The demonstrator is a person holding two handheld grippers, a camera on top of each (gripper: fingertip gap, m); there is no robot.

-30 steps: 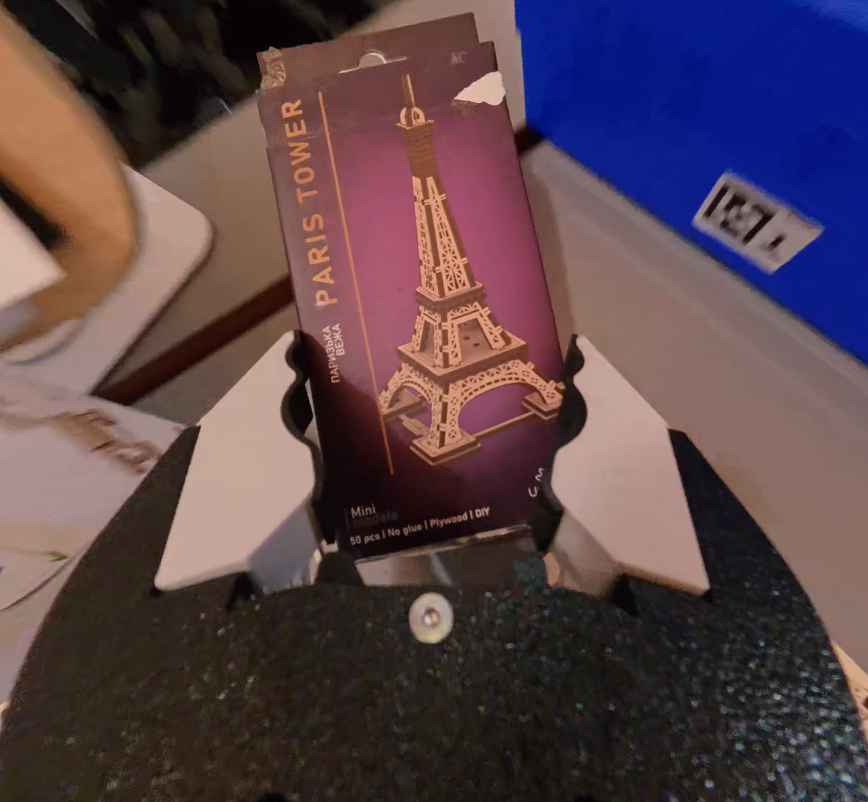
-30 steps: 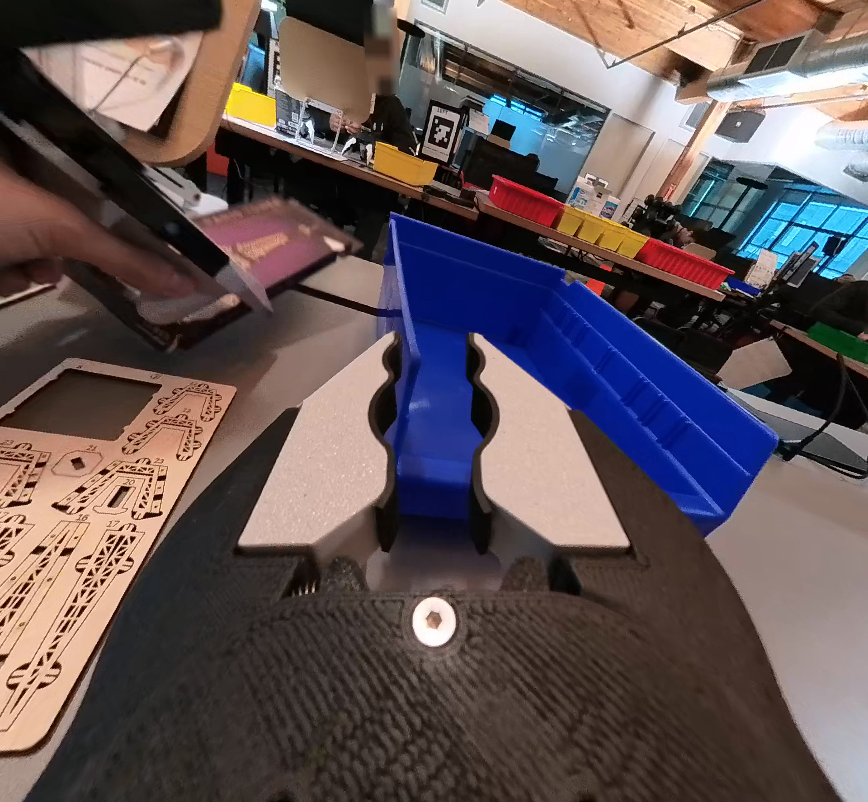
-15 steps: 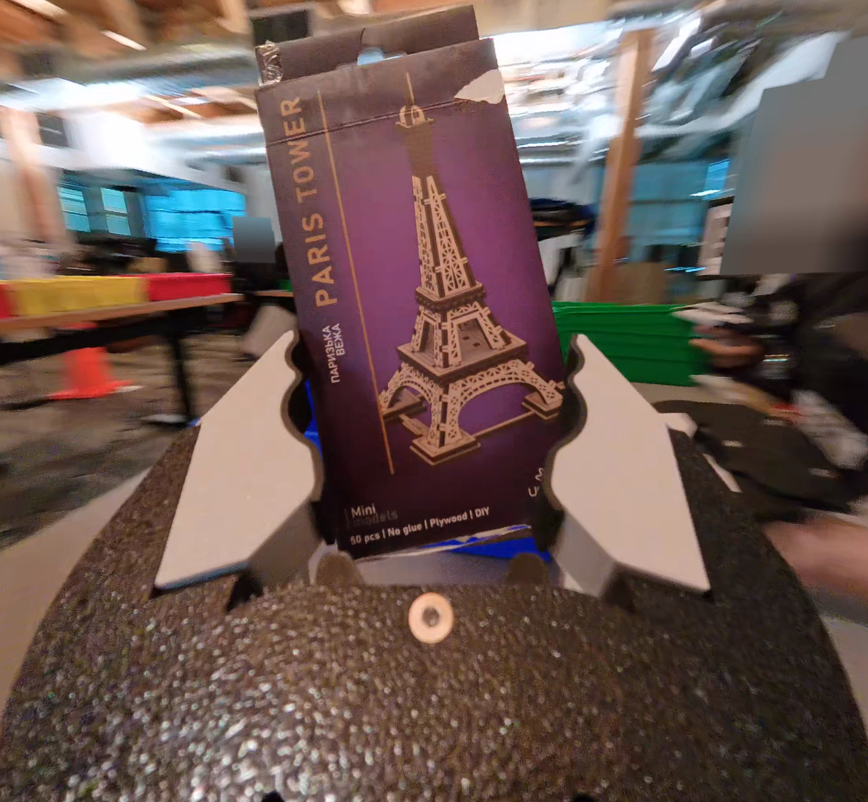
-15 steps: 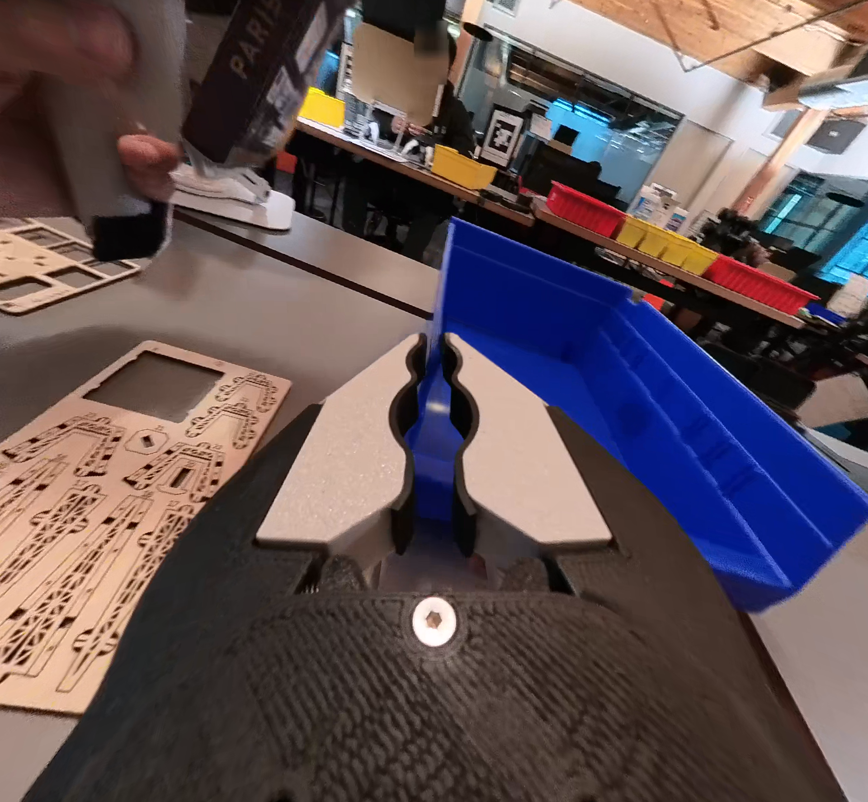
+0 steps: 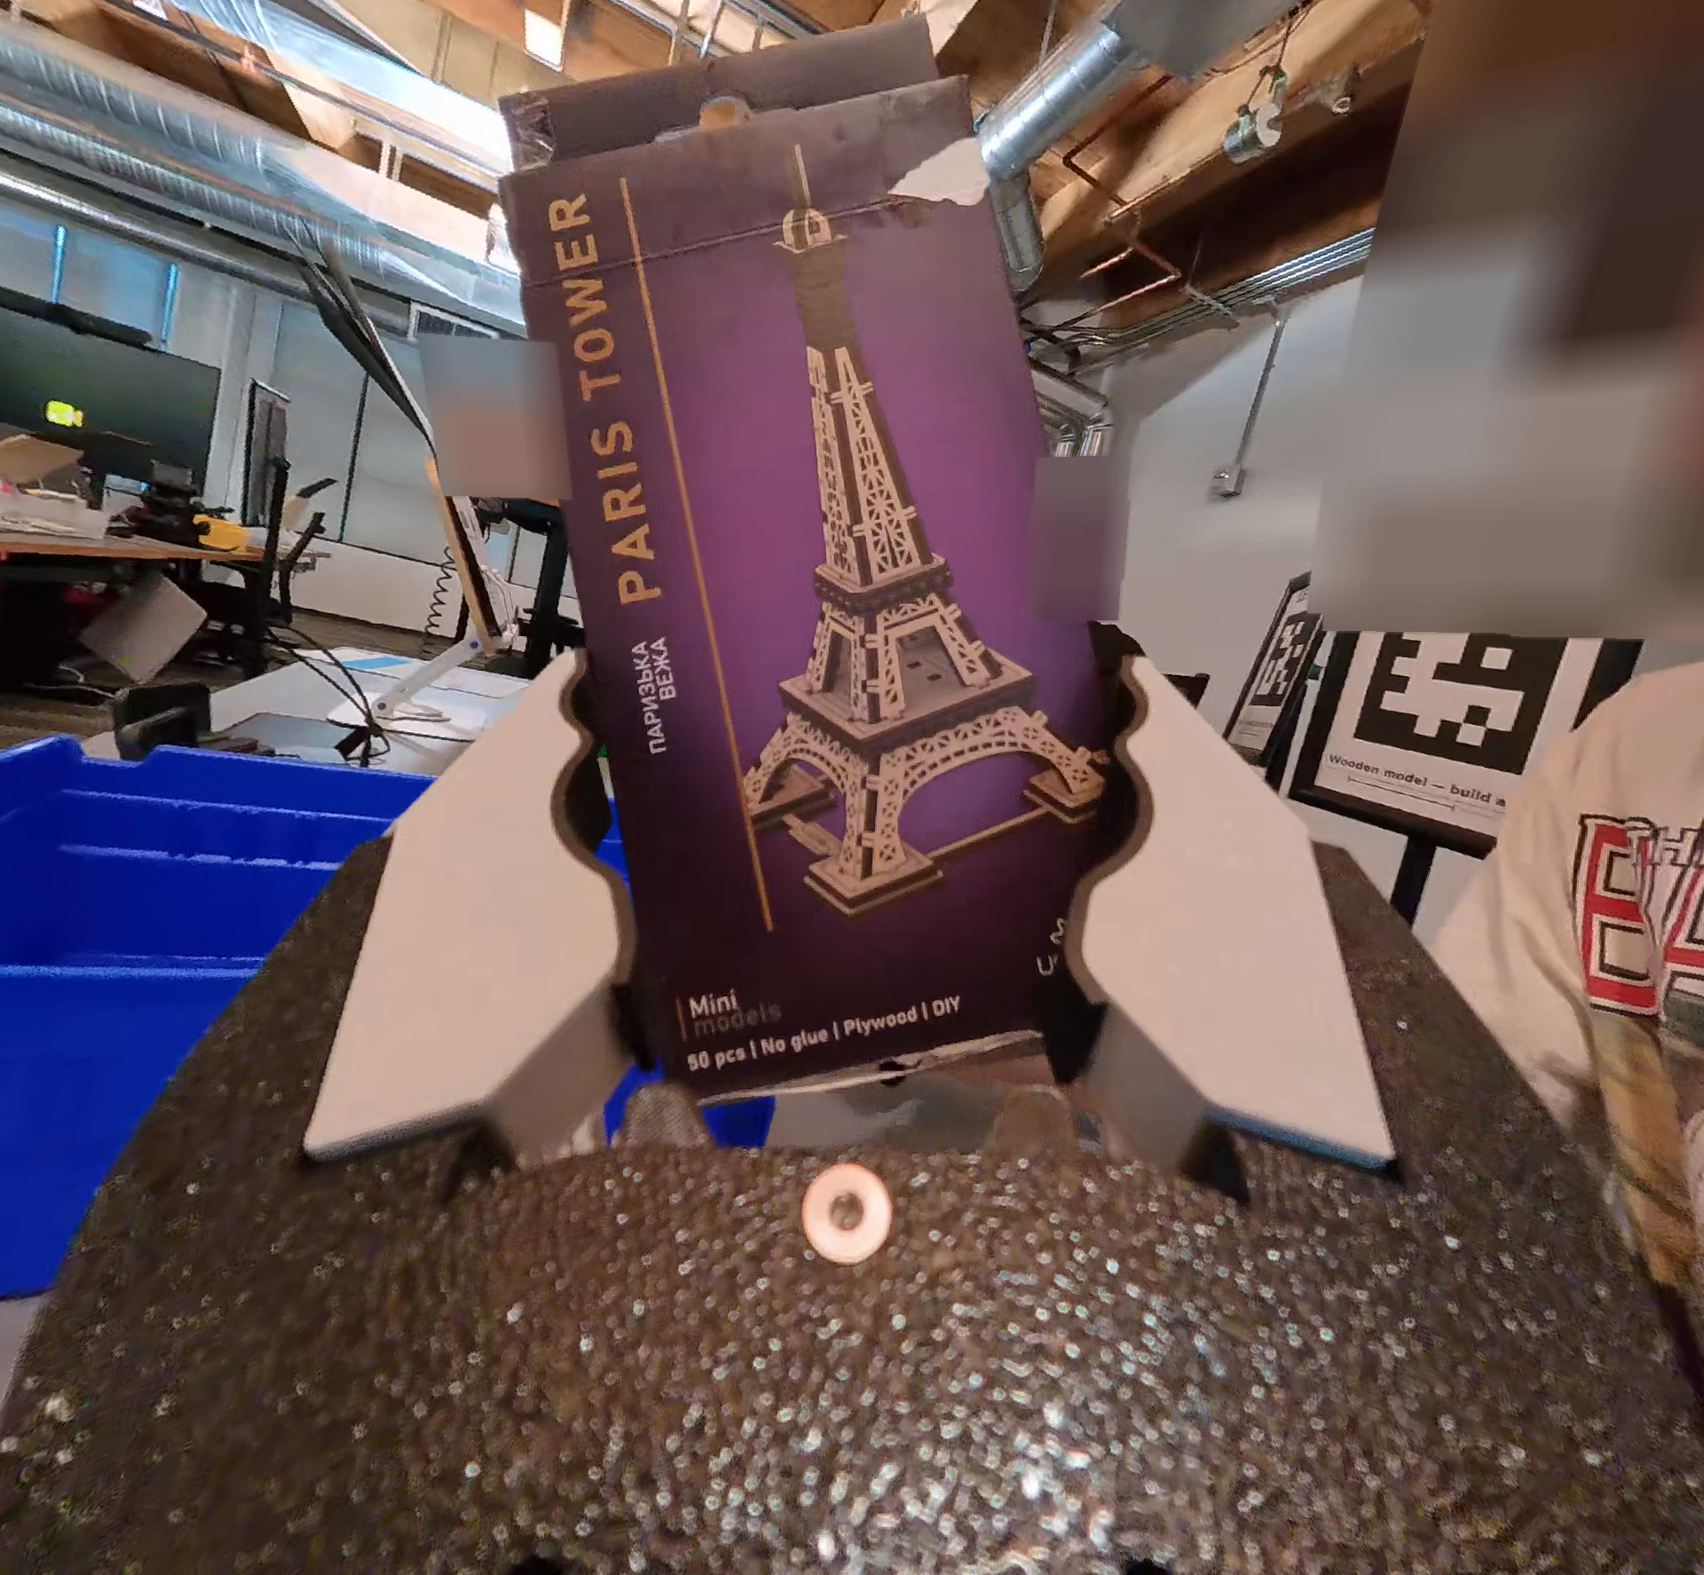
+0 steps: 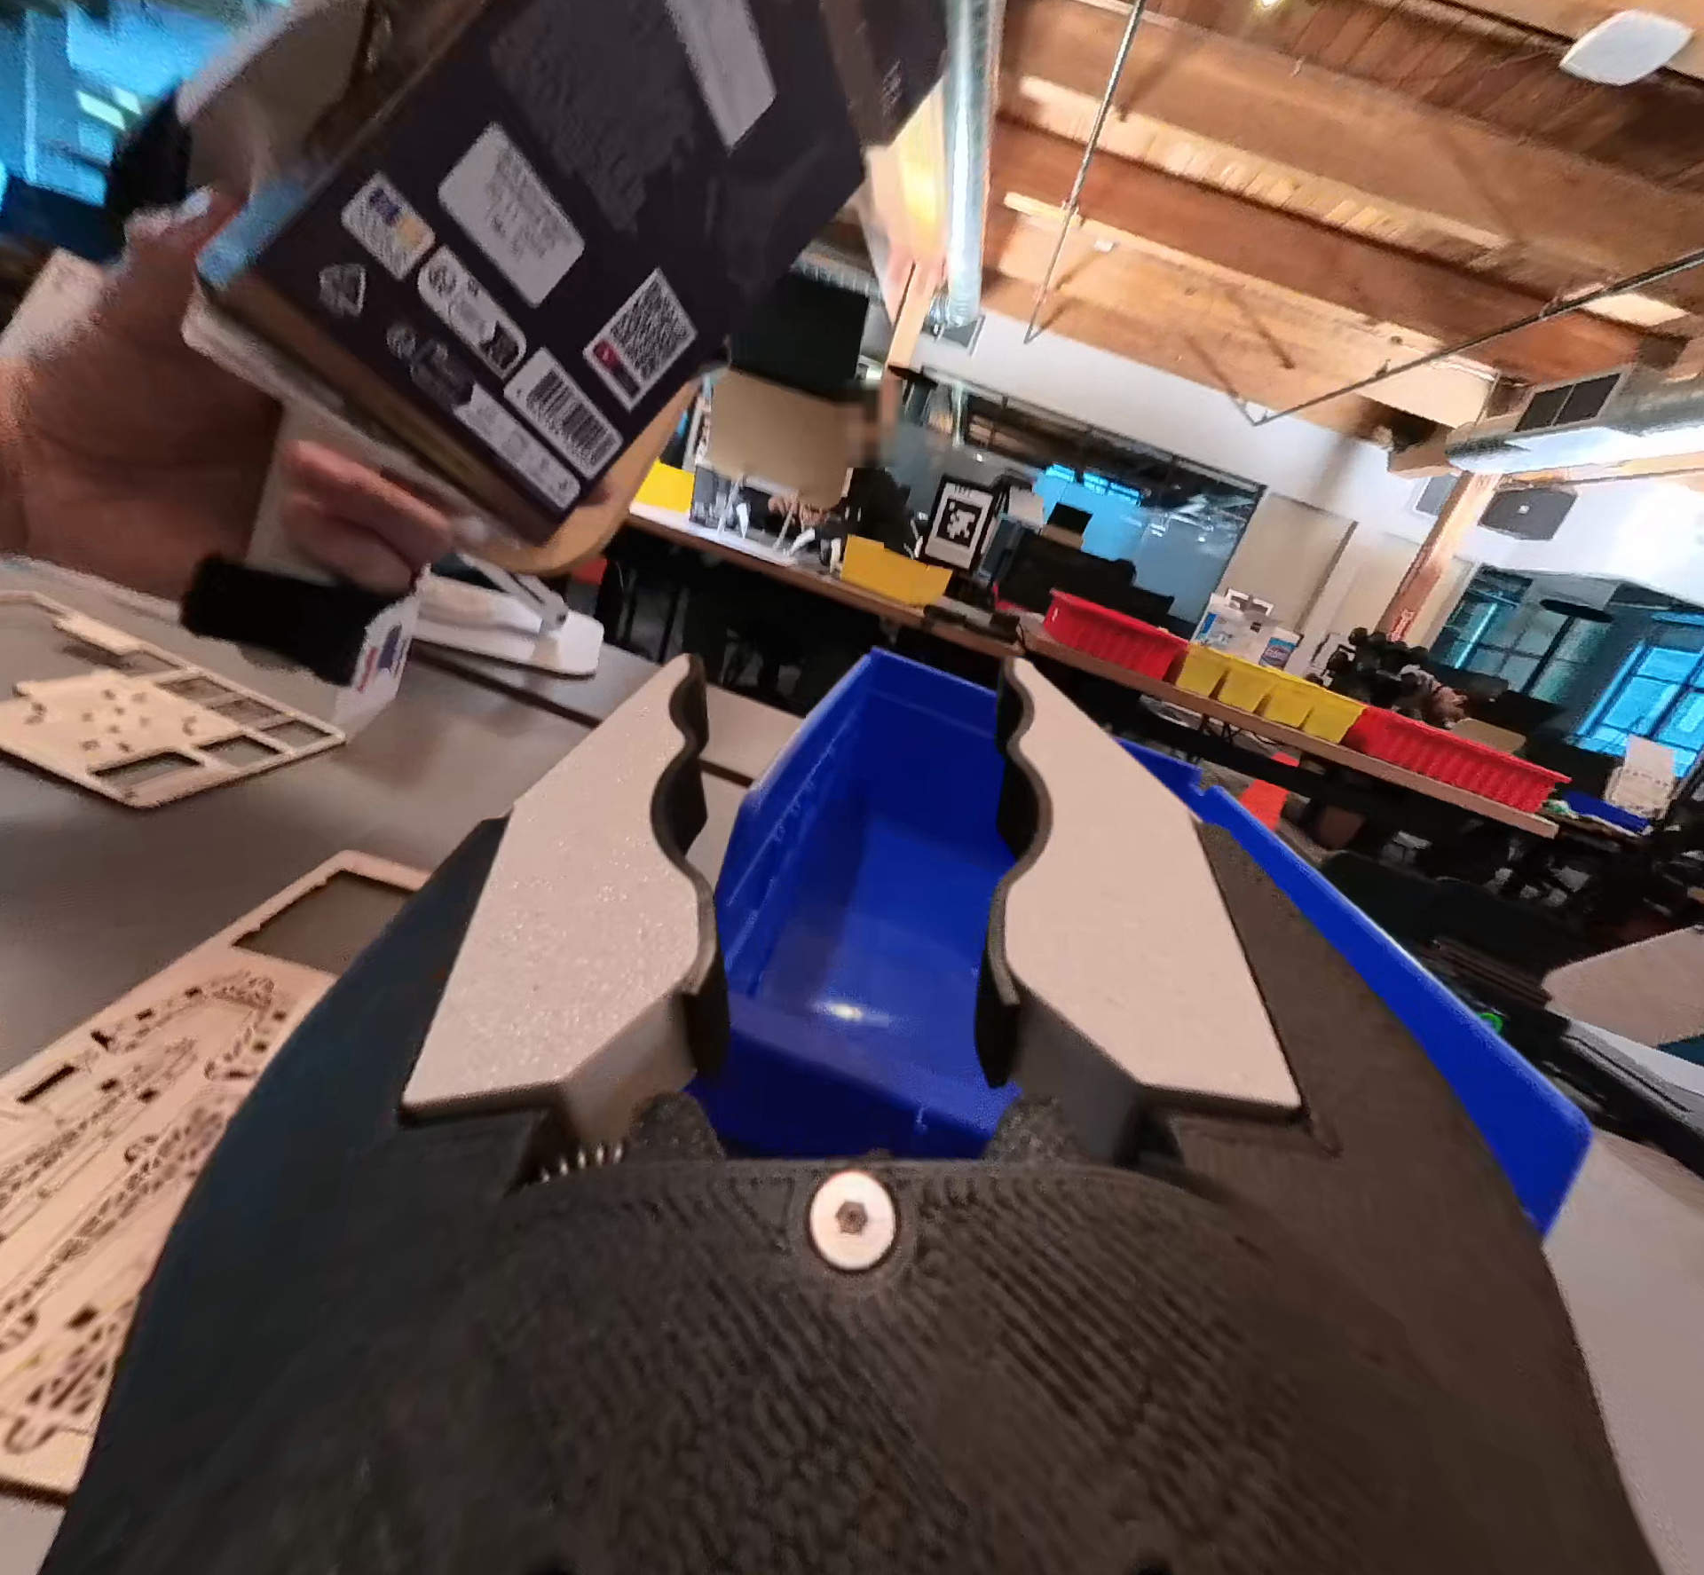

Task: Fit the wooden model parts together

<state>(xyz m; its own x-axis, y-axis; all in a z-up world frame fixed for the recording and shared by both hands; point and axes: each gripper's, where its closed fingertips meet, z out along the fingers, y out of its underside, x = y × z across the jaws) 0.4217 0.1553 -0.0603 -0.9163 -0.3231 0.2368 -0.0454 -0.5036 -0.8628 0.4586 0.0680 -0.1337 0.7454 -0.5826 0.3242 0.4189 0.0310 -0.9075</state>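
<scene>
My left gripper (image 5: 853, 756) is shut on a purple model kit box (image 5: 811, 572) and holds it upright, raised and tilted up towards the ceiling. The box's dark back (image 6: 516, 203) shows at the upper left of the right wrist view, held by a hand (image 6: 120, 415). My right gripper (image 6: 853, 756) is open and empty, pointing at a blue bin (image 6: 857, 904). A laser-cut wooden parts sheet (image 6: 111, 1097) lies on the grey table (image 6: 92, 867) left of it. A second, partly emptied sheet (image 6: 138, 729) lies farther back left.
The blue bin also shows low left in the left wrist view (image 5: 138, 913). A person in a white shirt (image 5: 1604, 931) is at the right. Tag boards (image 5: 1438, 710) stand behind. Far tables carry yellow (image 6: 890, 581) and red bins (image 6: 1116, 644). Across from one pair of fingers to the other is roughly 12 cm.
The left gripper has swung the box up from over the table to point at the ceiling. The right gripper's jaws have opened wide from nearly closed.
</scene>
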